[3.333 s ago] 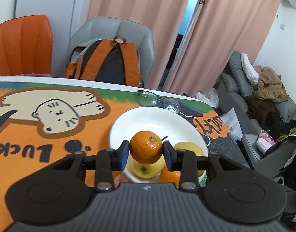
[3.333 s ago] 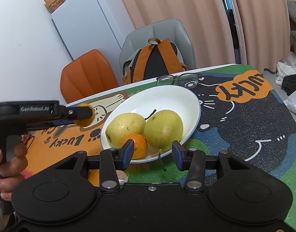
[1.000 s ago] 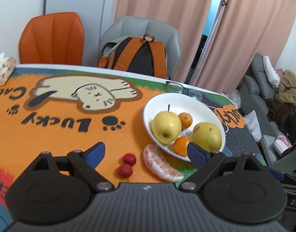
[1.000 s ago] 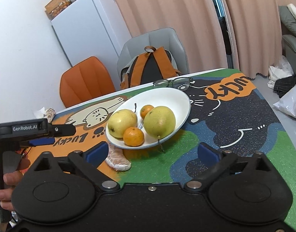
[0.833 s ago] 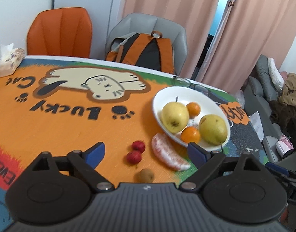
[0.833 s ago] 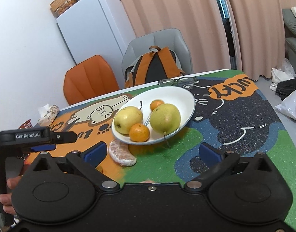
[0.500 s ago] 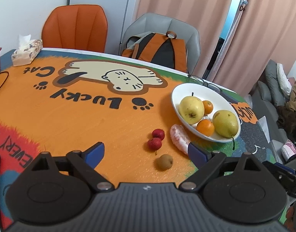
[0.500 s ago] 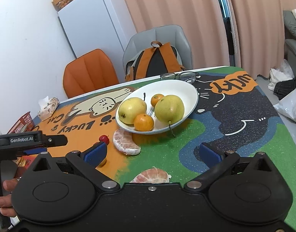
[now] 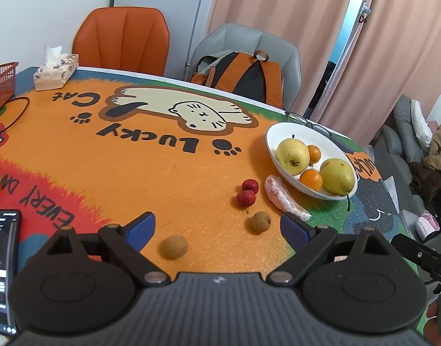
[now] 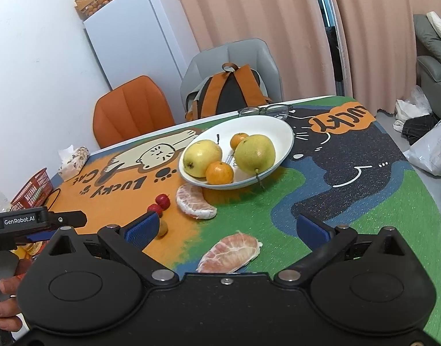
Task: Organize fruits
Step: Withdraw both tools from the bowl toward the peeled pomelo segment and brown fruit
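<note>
Left wrist view: the left gripper (image 9: 217, 225), which a few seconds ago carried a mandarin over the bowl, now stands spread wide and empty, drawn back from the white bowl (image 9: 271, 144). That mandarin (image 9: 315, 154) lies in the bowl with two pears and a second mandarin; two lychees (image 9: 248, 191), two longans (image 9: 260, 222) and a pomelo segment (image 9: 281, 197) remain loose on the mat, so sorting is judged unfinished. Right wrist view: the right gripper (image 10: 224, 229), likewise released and holding nothing, frames a second pomelo segment (image 10: 230, 255) unseen from the left, and a hand (image 10: 5, 302) holding the left gripper.
</note>
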`<state>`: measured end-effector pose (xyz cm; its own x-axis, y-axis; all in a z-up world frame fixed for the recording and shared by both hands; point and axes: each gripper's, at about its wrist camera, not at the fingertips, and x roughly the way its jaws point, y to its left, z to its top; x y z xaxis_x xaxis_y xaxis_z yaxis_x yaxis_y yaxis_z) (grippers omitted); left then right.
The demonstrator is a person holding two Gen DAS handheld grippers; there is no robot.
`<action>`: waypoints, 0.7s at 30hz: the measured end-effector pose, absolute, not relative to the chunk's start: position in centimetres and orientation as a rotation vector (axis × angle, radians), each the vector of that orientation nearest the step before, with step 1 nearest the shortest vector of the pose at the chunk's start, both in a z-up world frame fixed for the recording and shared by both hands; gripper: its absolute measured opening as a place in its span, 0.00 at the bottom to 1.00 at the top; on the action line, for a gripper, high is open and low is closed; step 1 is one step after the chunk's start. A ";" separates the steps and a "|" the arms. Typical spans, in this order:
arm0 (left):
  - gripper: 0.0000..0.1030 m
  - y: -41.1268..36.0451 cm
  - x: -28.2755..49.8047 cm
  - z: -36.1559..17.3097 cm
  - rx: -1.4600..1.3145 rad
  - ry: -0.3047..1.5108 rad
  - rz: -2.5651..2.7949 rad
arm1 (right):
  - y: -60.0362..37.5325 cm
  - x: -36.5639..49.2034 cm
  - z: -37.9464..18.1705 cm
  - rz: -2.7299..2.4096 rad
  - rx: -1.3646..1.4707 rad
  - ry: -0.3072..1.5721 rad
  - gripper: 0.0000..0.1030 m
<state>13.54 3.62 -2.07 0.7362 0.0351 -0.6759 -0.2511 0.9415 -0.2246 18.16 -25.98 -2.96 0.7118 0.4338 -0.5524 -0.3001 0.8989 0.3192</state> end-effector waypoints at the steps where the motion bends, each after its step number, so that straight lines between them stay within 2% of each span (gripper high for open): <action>1: 0.90 3.6 13.3 -2.0 -0.313 0.727 0.160 | -25.9 17.9 -2.9 0.412 0.210 0.662 1.00; 21: 0.91 4.4 9.1 -2.1 -0.335 0.719 0.145 | -24.6 14.4 -1.6 0.433 0.145 0.641 1.00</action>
<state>9.10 4.39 -2.14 0.7452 0.0155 -0.6666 -0.2439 0.9368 -0.2509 14.41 -24.63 -1.56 0.7156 0.4342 -0.5471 -0.3459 0.9008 0.2626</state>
